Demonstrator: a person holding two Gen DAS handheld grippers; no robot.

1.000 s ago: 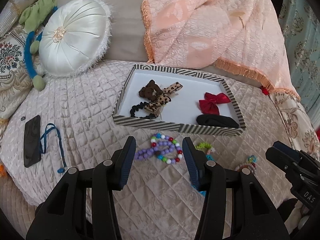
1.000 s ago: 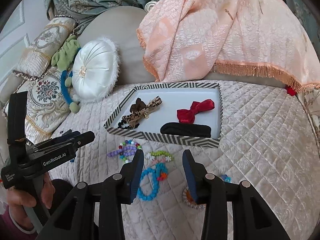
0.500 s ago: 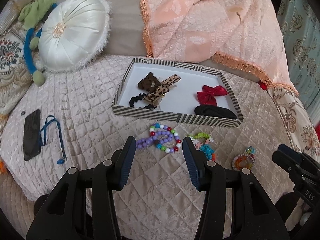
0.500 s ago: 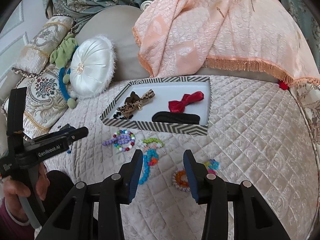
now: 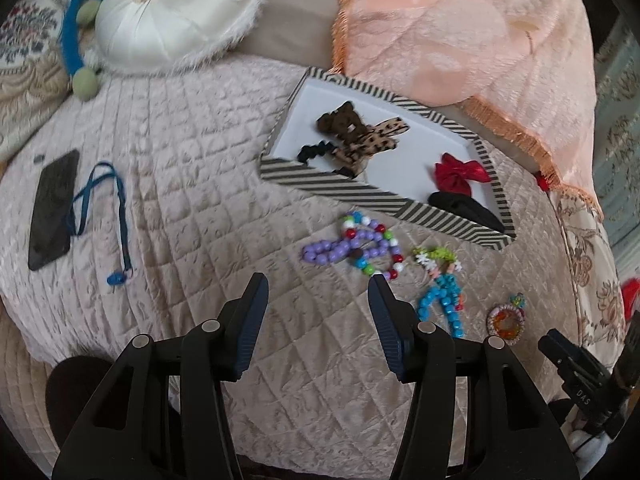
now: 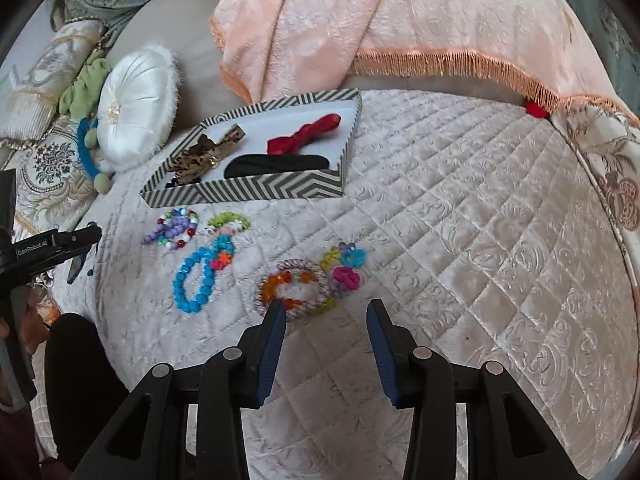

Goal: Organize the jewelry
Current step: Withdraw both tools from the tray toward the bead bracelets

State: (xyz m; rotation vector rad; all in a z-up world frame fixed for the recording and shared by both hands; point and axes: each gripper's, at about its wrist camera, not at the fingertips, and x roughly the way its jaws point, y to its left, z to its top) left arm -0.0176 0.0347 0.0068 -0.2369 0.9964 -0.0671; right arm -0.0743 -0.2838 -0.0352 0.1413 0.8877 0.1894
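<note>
A striped tray (image 5: 332, 185) (image 6: 280, 189) on the quilted bed holds a leopard bow (image 5: 372, 142), a red bow (image 5: 456, 174) (image 6: 304, 136) and a black band (image 6: 276, 162). In front of it lie a purple and multicolour bead bracelet (image 5: 352, 246) (image 6: 174, 230), a green one (image 6: 230, 220), a blue one (image 5: 440, 300) (image 6: 196, 280), an orange ring bracelet (image 5: 505, 322) (image 6: 294, 290) and small colourful charms (image 6: 346, 266). My left gripper (image 5: 318, 288) is open, just short of the purple beads. My right gripper (image 6: 326, 312) is open, its left finger at the orange bracelet's near edge.
A black phone (image 5: 54, 208) with a blue lanyard (image 5: 120, 216) lies at the left. A white round cushion (image 5: 172, 12) and a peach blanket (image 5: 460, 32) sit behind the tray. Open quilt spreads to the right (image 6: 500, 240).
Both grippers have pulled back and swung right. The right view now centres on the orange bracelet instead of the blue one. Nothing was picked up.
</note>
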